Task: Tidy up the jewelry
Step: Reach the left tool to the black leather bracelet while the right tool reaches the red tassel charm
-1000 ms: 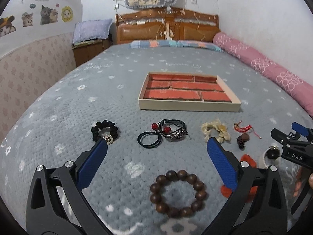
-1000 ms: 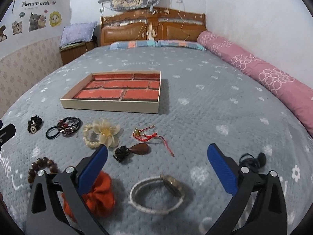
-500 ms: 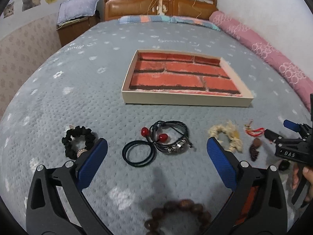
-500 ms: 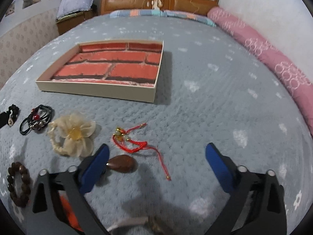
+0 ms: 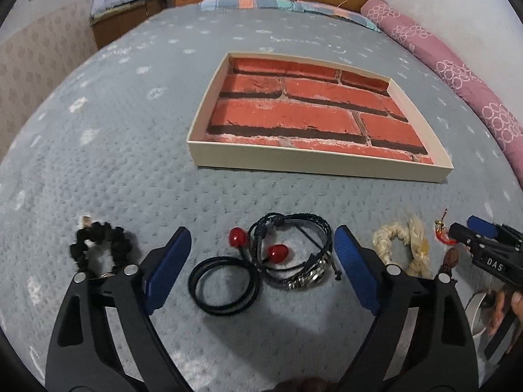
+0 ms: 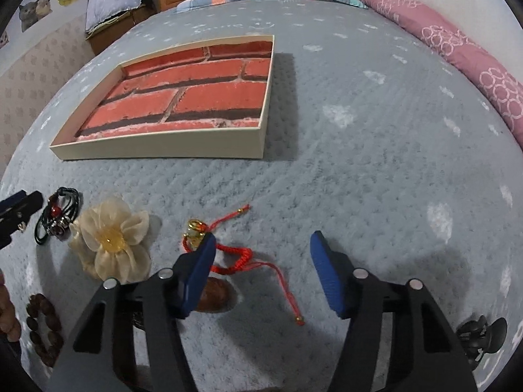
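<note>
Left gripper (image 5: 261, 254) wide, straddling black braided leather bracelet with metal charm (image 5: 295, 256) on grey bedspread (image 5: 114, 163); right gripper (image 6: 261, 269) wide over red cord bracelet (image 6: 233, 254); best lowered, centred, pinched before lifting toward brick-lined tray (image 5: 322, 166).

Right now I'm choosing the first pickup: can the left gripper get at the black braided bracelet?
Probably yes. The left gripper is open, and the black braided bracelet lies flat between its fingers with nothing on top, though it touches the red-beaded hair tie.
</note>
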### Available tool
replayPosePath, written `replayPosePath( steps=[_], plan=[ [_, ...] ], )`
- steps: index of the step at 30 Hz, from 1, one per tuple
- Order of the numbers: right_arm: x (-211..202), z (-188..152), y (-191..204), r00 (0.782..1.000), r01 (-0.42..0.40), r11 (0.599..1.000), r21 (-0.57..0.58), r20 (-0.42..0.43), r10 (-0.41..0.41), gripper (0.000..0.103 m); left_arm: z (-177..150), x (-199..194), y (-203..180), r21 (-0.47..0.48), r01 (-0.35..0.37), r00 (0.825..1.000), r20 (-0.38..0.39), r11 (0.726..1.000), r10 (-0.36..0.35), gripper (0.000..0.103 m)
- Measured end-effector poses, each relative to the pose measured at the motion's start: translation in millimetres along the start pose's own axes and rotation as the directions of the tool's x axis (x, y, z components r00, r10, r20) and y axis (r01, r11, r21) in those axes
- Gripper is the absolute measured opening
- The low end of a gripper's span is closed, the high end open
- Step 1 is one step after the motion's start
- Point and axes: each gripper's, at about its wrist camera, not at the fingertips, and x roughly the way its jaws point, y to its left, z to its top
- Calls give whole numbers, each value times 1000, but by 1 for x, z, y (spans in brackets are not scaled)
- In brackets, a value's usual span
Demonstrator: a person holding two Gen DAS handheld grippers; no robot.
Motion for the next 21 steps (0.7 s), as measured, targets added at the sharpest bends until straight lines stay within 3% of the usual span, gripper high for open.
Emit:
replayPosePath(
  steps=[7, 10, 21],
  plan=[
    [2, 2, 10, 999, -5, 1000, -22, -33, 4, 59, 10, 11, -1, 33, -22, 999, -34, 999, 23, 76],
    [3, 4, 10, 999, -6, 1000, -21, -47, 5, 54, 17, 16, -1, 41, -8, 998, -57, 999, 10, 68],
    [6, 2, 9, 999, -11, 1000, -13, -46, 10, 53, 9, 28, -2, 68, -2, 996, -84, 998, 7, 61]
  ],
)
